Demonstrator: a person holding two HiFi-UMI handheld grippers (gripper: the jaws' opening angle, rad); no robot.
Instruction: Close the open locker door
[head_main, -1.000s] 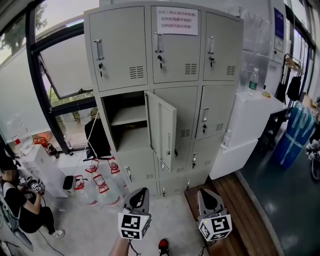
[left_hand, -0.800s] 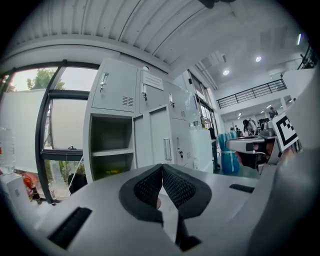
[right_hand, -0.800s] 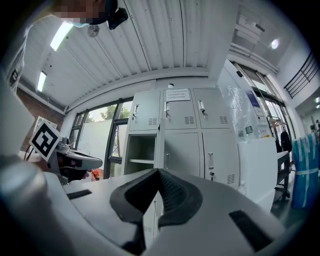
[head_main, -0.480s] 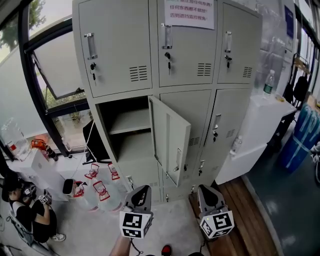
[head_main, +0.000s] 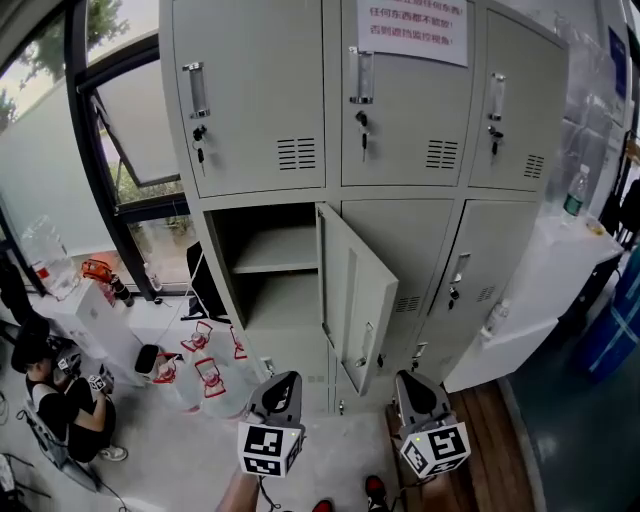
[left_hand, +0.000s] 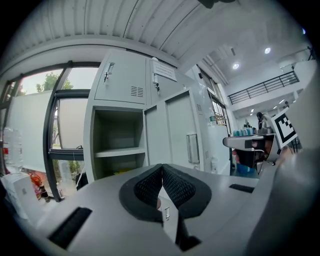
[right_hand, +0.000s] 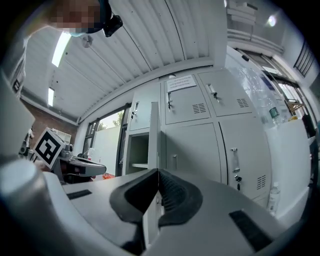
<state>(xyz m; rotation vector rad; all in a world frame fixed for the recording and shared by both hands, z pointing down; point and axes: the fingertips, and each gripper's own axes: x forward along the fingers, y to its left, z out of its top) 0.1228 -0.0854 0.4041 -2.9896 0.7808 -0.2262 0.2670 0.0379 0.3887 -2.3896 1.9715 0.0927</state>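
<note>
The grey locker bank (head_main: 400, 150) fills the head view. One door (head_main: 357, 292) in the middle row stands swung out towards me, baring a compartment (head_main: 270, 265) with one shelf. Both grippers are held low in front of it and apart from it. My left gripper (head_main: 283, 381) is below the open compartment, my right gripper (head_main: 413, 383) just right of the door's free edge. In the left gripper view the left gripper (left_hand: 161, 166) is shut on nothing, with the door (left_hand: 172, 130) ahead. The right gripper (right_hand: 158, 171) is likewise shut and empty, facing the door (right_hand: 153, 135) edge-on.
Water jugs with red caps (head_main: 205, 385) stand on the floor at the locker's lower left. A person (head_main: 60, 400) sits low at the far left by a window (head_main: 130, 130). A white cabinet (head_main: 540, 290) with a bottle (head_main: 573, 190) adjoins the lockers' right side.
Both grippers and my head have come closer to the lockers, which now loom larger and sit more to the right. The door stands at the same angle.
</note>
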